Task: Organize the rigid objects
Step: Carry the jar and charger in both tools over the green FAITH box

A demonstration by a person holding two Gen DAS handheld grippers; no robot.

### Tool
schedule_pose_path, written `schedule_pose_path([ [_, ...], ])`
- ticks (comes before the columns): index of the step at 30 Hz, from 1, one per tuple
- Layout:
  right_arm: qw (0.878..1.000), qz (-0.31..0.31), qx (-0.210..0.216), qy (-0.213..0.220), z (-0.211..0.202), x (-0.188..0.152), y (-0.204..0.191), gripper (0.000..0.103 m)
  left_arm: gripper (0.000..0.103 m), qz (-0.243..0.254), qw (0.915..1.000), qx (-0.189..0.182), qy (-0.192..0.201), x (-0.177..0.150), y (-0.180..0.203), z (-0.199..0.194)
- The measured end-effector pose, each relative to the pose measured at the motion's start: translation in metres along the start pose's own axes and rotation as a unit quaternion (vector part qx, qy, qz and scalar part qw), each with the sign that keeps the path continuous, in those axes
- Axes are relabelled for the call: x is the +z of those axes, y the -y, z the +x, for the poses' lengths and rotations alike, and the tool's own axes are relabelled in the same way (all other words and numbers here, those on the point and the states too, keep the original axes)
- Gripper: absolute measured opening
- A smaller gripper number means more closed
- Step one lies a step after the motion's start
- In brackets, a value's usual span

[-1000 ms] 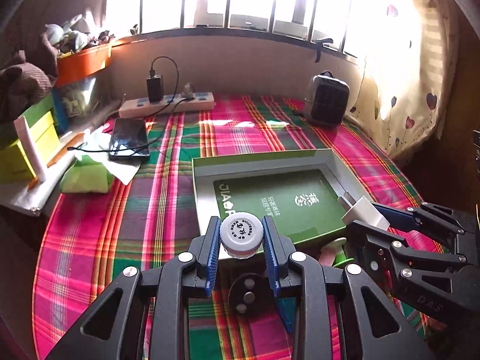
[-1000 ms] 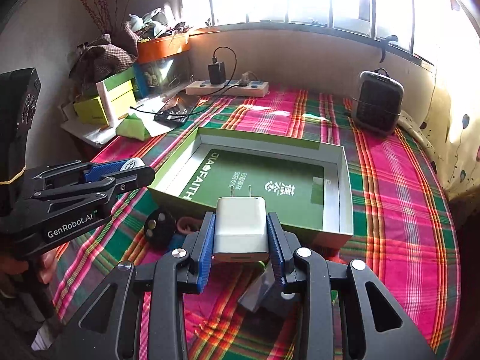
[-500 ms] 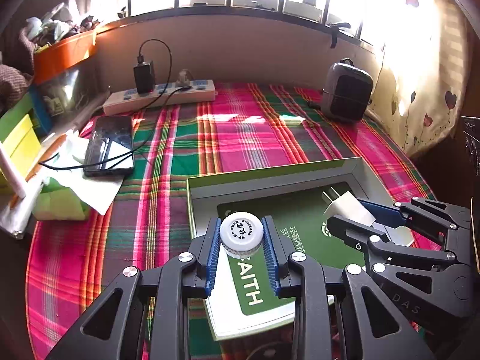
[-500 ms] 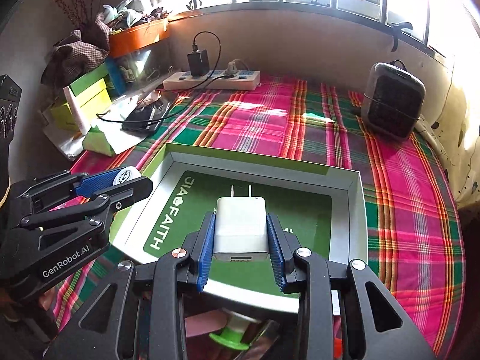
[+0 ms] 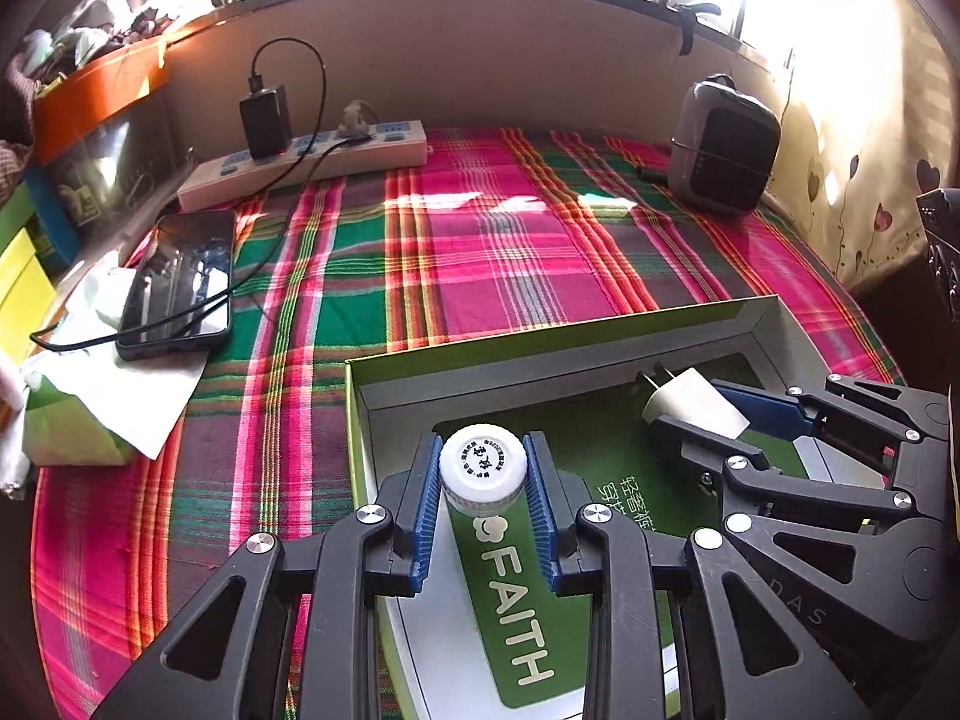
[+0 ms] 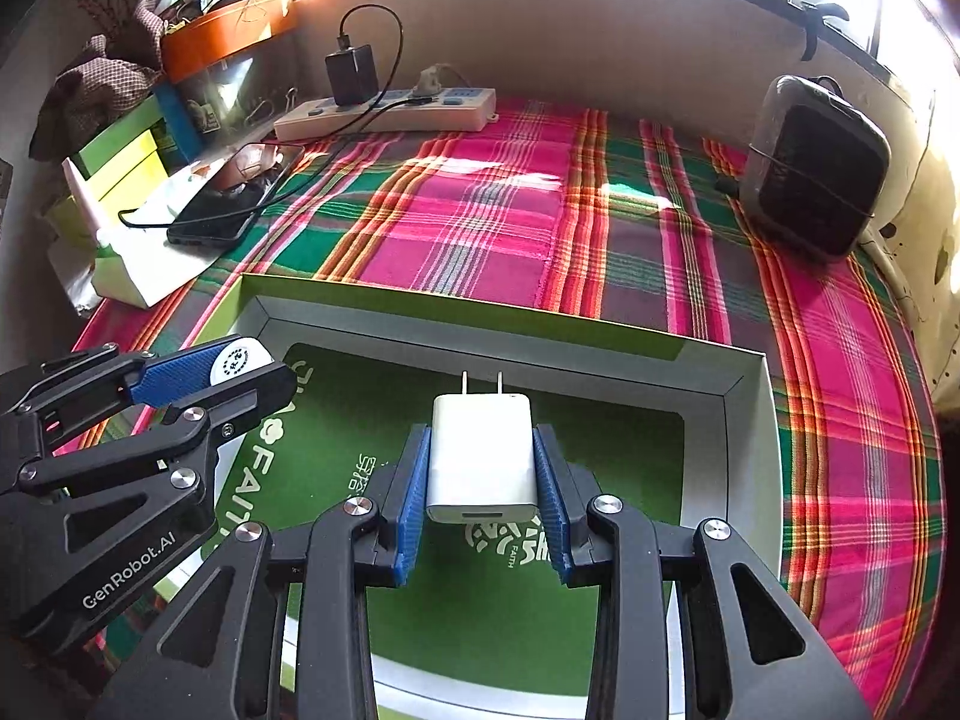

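I have the left hand-held gripper (image 5: 483,501) clamped on a small capped bottle (image 5: 483,468) and the right hand-held gripper (image 6: 482,495) clamped flat-sided on a light, stiff, slippery white charger (image 6: 482,456), both above the green box (image 6: 744,420).

Left gripper (image 5: 483,498) angled downward, blue pads clamped on the sides of a white-capped bottle (image 5: 483,468), right gripper (image 6: 482,495) just beside it at the same downward tilt, pads pressed on the flanks of a white charger plug (image 6: 482,456), prongs pointing forward
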State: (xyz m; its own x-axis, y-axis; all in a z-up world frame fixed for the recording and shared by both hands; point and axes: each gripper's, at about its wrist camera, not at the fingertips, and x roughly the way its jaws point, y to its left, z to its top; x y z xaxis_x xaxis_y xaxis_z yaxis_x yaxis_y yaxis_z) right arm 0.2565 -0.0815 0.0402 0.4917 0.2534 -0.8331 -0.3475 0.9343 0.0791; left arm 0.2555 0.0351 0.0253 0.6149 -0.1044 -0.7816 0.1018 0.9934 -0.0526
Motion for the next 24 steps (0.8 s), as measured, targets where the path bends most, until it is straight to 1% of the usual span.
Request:
schedule_pose_path([
  [9,1.000,0.002,-0.002,-0.002,0.0085,0.0040,0.0037,0.035,0.026,0.005,1.0000,0.002,0.001,0.0020,0.0027,0.0052],
  [13,1.000,0.003,-0.002,-0.005,0.0107,0.0033,0.0039,0.035,0.026,0.007,1.0000,-0.005,-0.004,0.0014,0.0043,0.0082],
  [24,1.000,0.010,-0.003,-0.002,0.0112,0.0044,0.0057,0.035,0.027,0.014,0.9999,0.007,-0.006,0.0019,0.0053,0.0102],
])
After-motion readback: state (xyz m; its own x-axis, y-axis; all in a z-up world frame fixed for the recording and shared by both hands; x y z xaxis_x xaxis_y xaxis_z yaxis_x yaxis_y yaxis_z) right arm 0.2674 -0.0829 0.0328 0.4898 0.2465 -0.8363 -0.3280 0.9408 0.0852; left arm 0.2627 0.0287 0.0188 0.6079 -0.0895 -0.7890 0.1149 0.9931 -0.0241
